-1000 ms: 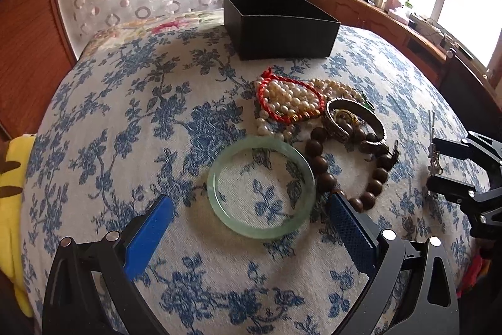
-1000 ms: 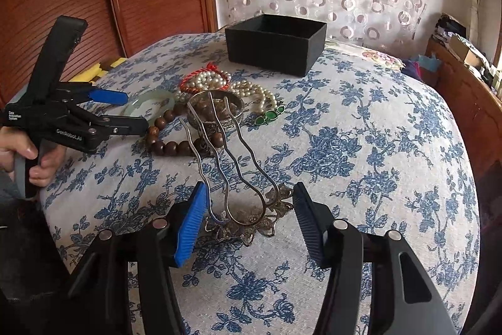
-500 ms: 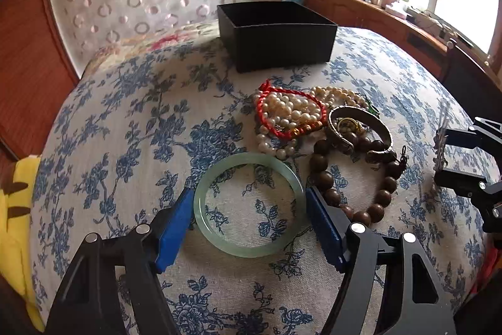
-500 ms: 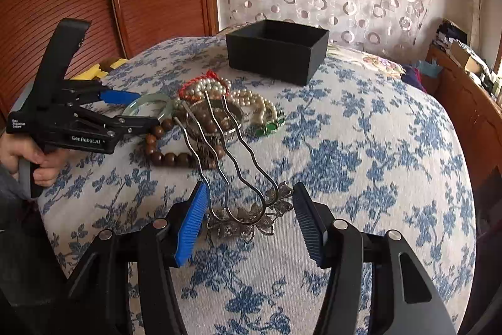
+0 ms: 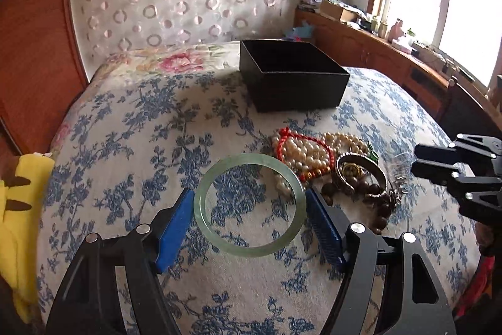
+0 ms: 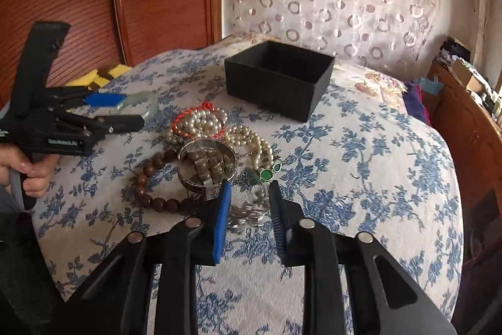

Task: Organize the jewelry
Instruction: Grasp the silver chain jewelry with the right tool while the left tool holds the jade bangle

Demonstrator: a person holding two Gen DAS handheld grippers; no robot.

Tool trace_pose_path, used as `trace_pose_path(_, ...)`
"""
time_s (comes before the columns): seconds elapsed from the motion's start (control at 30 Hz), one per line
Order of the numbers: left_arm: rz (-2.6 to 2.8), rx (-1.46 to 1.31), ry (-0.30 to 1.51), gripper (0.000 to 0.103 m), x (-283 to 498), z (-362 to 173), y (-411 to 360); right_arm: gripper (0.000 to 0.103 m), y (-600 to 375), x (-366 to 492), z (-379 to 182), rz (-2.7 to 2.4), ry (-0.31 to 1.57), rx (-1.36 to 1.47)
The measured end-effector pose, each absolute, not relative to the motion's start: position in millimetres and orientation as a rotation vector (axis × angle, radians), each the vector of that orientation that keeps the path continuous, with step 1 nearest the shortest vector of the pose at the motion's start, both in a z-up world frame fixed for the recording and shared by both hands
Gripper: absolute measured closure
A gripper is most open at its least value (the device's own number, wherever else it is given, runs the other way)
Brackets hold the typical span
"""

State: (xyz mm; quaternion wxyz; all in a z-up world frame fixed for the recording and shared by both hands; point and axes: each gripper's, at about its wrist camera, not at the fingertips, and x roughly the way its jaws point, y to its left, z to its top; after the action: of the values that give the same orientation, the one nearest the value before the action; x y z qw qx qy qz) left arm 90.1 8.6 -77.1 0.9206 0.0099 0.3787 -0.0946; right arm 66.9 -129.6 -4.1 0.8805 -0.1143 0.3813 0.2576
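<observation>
My left gripper (image 5: 249, 211) is shut on the pale green jade bangle (image 5: 249, 204) and holds it above the flowered cloth; it also shows in the right wrist view (image 6: 138, 104). My right gripper (image 6: 249, 203) is shut on the silver hair comb (image 6: 248, 214), its blue pads pressing the ornate end. A pile of jewelry lies between them: pearl strands with a red cord (image 5: 306, 156), a silver bracelet (image 6: 207, 162), brown wooden beads (image 6: 150, 178) and a green pendant (image 6: 266, 175). An open black box (image 5: 291, 79) stands behind the pile.
The table (image 5: 131, 121) is round with a blue flowered cloth that drops off at the edges. A yellow object (image 5: 18, 209) lies at the left edge. A wooden sideboard (image 5: 392, 58) and window are to the right.
My left gripper closed on the jade bangle and lifted it. My right gripper closed on the hair comb's ornate end and lifted it, so its prongs no longer lie over the bracelet.
</observation>
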Motion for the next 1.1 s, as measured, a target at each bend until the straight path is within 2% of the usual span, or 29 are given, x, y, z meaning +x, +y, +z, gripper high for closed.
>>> trace_pose_path(0.2,-0.196,0.012,0.778,0.034,90,-76,10,0.077,-129,78,-12,0.528,0.818,-0.232)
trace_pose_path(0.27,-0.199,0.010,0.777,0.034,89,-76,10,0.065,-129,80,-11,0.526,0.811,-0.224)
trace_pose_path(0.3,-0.200,0.010,0.777,0.034,88,-77,10,0.052,-130,81,-10,0.524,0.808,-0.217)
trace_pose_path(0.33,-0.202,0.011,0.778,0.034,88,-77,9,0.046,-130,82,-11,0.530,0.809,-0.205)
trace_pose_path(0.37,-0.203,0.011,0.778,0.034,88,-78,9,0.045,-131,85,-11,0.535,0.814,-0.194)
trace_pose_path(0.8,-0.215,0.018,0.780,0.034,84,-81,5,0.045,-142,102,-19,0.543,0.865,-0.145)
trace_pose_path(0.9,-0.217,0.019,0.778,0.034,81,-81,4,0.052,-147,106,-26,0.537,0.895,-0.117)
trace_pose_path(1.0,-0.220,0.020,0.776,0.034,79,-80,2,0.053,-148,109,-32,0.552,0.920,-0.061)
trace_pose_path(1.1,-0.220,0.019,0.776,0.034,78,-80,2,0.058,-148,108,-33,0.559,0.924,-0.025)
